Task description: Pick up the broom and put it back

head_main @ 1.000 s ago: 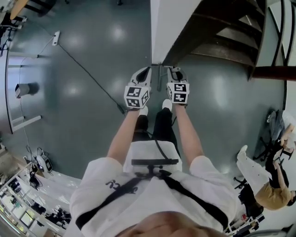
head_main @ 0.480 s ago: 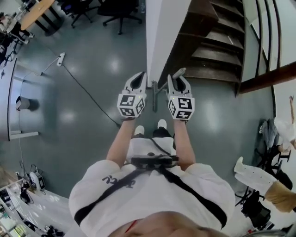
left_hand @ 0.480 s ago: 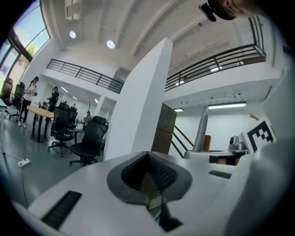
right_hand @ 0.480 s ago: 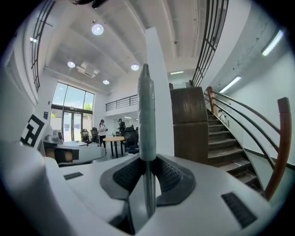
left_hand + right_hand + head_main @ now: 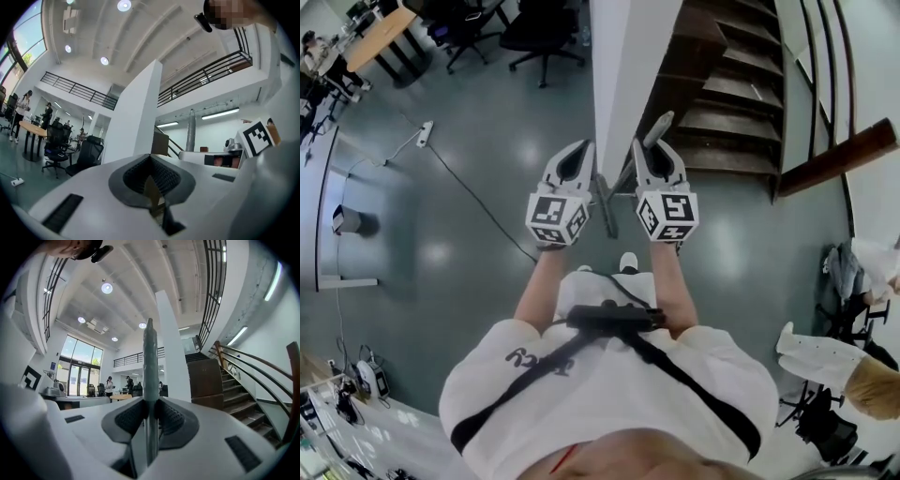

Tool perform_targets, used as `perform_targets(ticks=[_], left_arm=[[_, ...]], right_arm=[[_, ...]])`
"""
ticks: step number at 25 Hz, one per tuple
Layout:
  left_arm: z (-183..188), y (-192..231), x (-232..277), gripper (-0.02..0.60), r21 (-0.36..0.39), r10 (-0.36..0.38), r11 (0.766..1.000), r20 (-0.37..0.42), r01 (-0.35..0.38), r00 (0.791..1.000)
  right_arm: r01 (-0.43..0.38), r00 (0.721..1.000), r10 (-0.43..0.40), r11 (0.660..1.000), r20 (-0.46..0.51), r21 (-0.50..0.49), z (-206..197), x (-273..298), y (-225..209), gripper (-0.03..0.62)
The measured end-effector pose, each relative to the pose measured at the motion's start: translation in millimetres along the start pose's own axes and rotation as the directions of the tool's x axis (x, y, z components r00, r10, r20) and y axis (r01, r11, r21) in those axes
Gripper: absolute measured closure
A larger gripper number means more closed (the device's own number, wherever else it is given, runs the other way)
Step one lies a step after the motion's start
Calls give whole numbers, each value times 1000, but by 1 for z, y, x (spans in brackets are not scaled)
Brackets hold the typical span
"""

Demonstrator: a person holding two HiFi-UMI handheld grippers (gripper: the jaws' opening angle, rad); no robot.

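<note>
Tongs side by side in front of you: your right tongs (image 5: 649,150) are clamped on the broom (image 5: 150,362). Its grey-green handle stands upright between the ridged pads (image 5: 129,416), and its rounded tip rises above them. Your left tongs (image 5: 579,148) have their jaws drawn together at the tips. A thin tan sliver shows in the gap behind them, too small to identify. In the head view, the handle's tip pokes out ahead of the right tongs. A dark shaft shows between the two tongs, running toward your shoes (image 5: 628,261); you cannot tell whether it belongs to the broom. Directly ahead stands a white pillar (image 5: 623,56), with a brown staircase (image 5: 722,112) to its right. Grey floor (image 5: 487,244) spreads to the left, crossed by a black cable (image 5: 469,187), with office chairs (image 5: 534,33) beyond.
</note>
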State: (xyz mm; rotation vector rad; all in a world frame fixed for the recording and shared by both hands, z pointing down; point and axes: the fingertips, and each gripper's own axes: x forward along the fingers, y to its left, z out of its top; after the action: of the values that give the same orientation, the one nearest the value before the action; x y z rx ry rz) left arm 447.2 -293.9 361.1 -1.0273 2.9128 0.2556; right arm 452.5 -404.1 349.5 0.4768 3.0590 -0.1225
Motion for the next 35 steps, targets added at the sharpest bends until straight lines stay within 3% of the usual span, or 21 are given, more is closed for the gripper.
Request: perform_targets(ticks=[8,11,16,23,26,29,35], left_arm=[[11,43,-12,569,-16,92,996,12,-92,996],[15,78,-24,569,-14,139,990,12,-139,990],[26,149,-79,569,-41,178,983,35,-177,983],[29,227,-90,569,-43,336,941,45,-335,941],[27,271,-75,569,-30,407,914,48,-406,912],[18,320,-59,569,-15,506,862,59,-506,860],[48,404,-47,569,25,625,776,96,-630,774]], right_arm=[[-88,996,88,996,12,-12,15,22,40,499],[-138,990,139,990,15,-11,13,50,67,499],[-260,965,258,966,52,20,11,97,132,499],[-420,907,417,905,52,67,-1,177,180,499],[-494,869,493,866,39,77,-19,232,202,499],[-576,817,575,812,40,96,-40,289,217,499],[-701,713,697,708,72,87,-27,378,269,499]])
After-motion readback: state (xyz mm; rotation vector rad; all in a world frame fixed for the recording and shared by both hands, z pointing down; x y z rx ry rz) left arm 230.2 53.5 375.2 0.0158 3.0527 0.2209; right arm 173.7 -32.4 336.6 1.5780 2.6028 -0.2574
